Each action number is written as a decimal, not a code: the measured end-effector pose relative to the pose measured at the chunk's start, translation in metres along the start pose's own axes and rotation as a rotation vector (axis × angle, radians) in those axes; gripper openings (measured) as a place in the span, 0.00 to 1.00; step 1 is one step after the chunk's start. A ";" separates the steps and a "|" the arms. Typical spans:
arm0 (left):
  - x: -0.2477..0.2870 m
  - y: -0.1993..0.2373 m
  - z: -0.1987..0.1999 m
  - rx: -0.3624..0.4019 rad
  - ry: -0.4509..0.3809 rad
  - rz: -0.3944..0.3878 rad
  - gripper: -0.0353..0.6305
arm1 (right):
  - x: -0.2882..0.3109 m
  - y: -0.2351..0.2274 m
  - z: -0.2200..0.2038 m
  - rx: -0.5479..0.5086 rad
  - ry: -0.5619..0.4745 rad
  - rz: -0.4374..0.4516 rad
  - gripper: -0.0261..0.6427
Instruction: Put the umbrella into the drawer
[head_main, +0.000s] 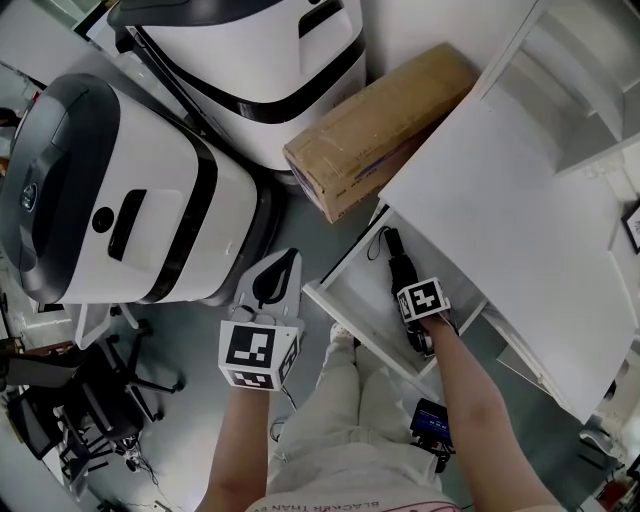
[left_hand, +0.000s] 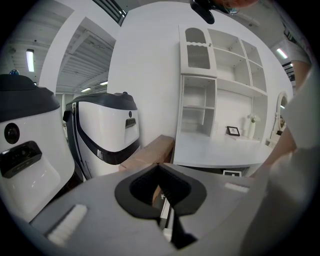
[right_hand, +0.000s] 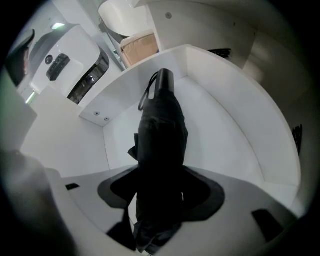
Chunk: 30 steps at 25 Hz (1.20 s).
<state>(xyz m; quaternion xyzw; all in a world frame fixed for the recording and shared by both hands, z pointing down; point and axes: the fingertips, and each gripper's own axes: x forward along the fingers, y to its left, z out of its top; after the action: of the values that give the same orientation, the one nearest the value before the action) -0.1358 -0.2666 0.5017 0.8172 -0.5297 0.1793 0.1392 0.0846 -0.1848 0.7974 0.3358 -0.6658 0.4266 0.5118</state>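
Note:
A black folded umbrella (head_main: 393, 262) hangs inside the open white drawer (head_main: 345, 300) under the cabinet. My right gripper (head_main: 415, 305) points steeply down into the drawer and is shut on the umbrella's cloth end. In the right gripper view the umbrella (right_hand: 160, 130) runs from between the jaws of the right gripper (right_hand: 159, 192) toward the drawer's far wall (right_hand: 225, 100), handle and wrist strap farthest away. I cannot tell whether it touches the drawer floor. My left gripper (head_main: 278, 270) hovers left of the drawer, shut and holding nothing. The left gripper (left_hand: 160, 167) faces the cabinet.
A cardboard box (head_main: 375, 130) lies on the floor behind the drawer. Two big white-and-black machines (head_main: 130, 210) (head_main: 250, 60) stand to the left. The white cabinet top (head_main: 510, 220) overhangs the drawer, with a shelf unit (left_hand: 220, 90) above. A chair base (head_main: 80, 420) sits lower left.

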 end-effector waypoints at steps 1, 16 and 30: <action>0.000 0.001 -0.001 0.000 0.002 0.001 0.07 | 0.001 0.000 0.000 0.003 0.000 -0.005 0.40; -0.001 0.001 -0.007 -0.016 0.008 0.001 0.07 | -0.002 -0.007 0.005 0.010 -0.024 -0.070 0.47; -0.011 -0.006 0.018 -0.010 -0.044 -0.014 0.07 | -0.033 -0.001 0.010 0.005 -0.066 -0.090 0.54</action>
<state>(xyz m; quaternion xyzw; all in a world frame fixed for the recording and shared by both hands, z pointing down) -0.1318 -0.2631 0.4804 0.8240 -0.5277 0.1578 0.1330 0.0899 -0.1937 0.7642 0.3805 -0.6656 0.3934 0.5073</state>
